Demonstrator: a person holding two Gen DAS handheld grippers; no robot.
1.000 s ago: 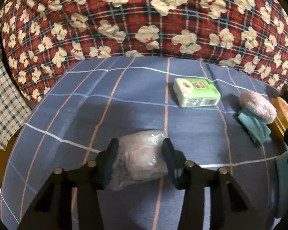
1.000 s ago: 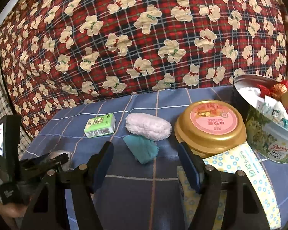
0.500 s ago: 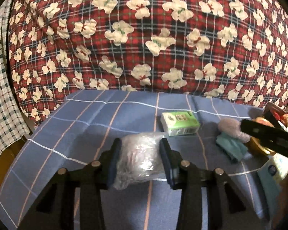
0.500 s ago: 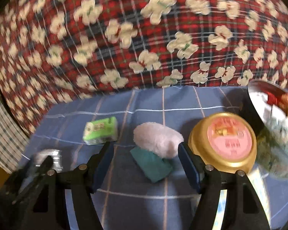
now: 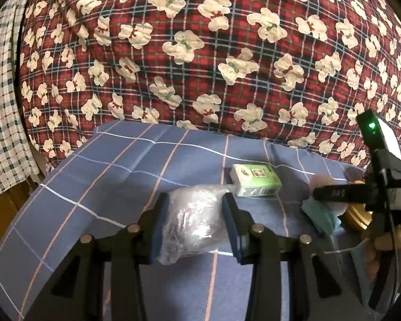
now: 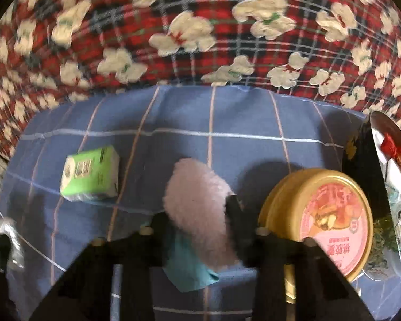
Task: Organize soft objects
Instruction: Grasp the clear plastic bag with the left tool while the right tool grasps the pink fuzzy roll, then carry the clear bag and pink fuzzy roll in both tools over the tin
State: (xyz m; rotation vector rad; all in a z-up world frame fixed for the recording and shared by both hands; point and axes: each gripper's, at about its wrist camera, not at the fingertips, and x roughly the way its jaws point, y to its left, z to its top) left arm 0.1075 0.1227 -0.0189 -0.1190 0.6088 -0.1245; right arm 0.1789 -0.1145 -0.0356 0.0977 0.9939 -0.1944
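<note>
My left gripper (image 5: 195, 200) is shut on a clear plastic bag (image 5: 191, 222) of soft white stuff, held a little above the blue checked cloth (image 5: 120, 176). My right gripper (image 6: 196, 210) points steeply down. Its jaws are closing on a fluffy pale pink roll (image 6: 197, 195), and both pads touch the roll's sides. A teal cloth (image 6: 189, 270) lies under the roll. The left wrist view shows that gripper (image 5: 319, 195) from the side, over the teal cloth (image 5: 320, 218). A green tissue pack (image 5: 255, 180) lies flat between the two grippers. The right wrist view is blurred.
A gold round lid with a pink label (image 6: 323, 222) lies right of the roll. Beyond it stands an open cookie tin (image 6: 361, 160) holding several small items. A red plaid quilt (image 5: 200, 53) rises behind the cloth. A person's hand (image 5: 385, 240) holds the right gripper.
The right gripper came forward and tipped down over the fluffy roll, and its jaws narrowed onto it. The left gripper rose and tilted up with the bag still in it.
</note>
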